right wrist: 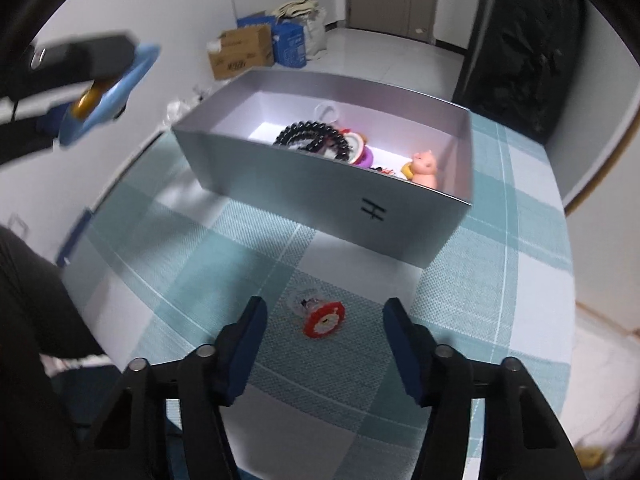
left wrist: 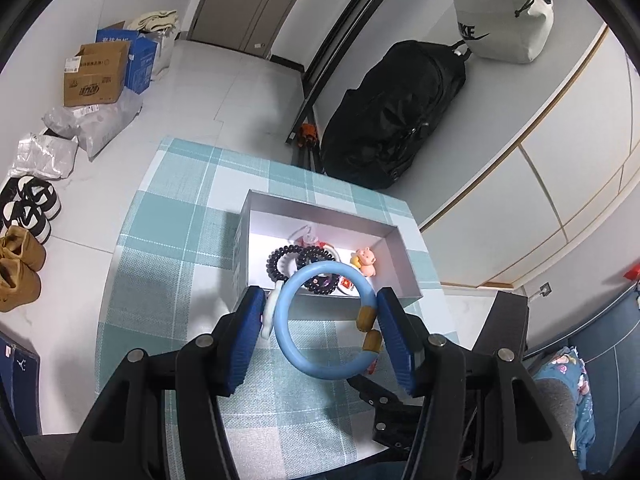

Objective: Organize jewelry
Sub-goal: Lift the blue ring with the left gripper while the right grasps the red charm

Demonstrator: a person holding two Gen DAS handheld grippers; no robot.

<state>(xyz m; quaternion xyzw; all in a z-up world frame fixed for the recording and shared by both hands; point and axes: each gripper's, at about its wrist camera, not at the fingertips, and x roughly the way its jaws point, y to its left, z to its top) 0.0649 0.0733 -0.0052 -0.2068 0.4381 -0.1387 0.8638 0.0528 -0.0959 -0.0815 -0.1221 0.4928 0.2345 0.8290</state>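
My left gripper (left wrist: 322,300) is shut on a light blue bangle (left wrist: 286,344) with two gold beads, held in the air just before the near wall of the grey box (left wrist: 394,264). The bangle (right wrist: 120,80) and left gripper also show at the upper left of the right wrist view. The box (right wrist: 280,184) holds black bead bracelets (right wrist: 308,130), a pink pig charm (right wrist: 426,166) and other trinkets. My right gripper (right wrist: 324,312) is open and empty, low over the table, with a red flower ring (right wrist: 324,318) lying between its fingers.
The table carries a teal plaid cloth (left wrist: 172,264). On the floor to the left are cardboard boxes (left wrist: 94,76), plastic bags and shoes (left wrist: 24,208). A black backpack (left wrist: 392,116) and tripod stand beyond the table. A white bag (left wrist: 500,16) sits on a cabinet.
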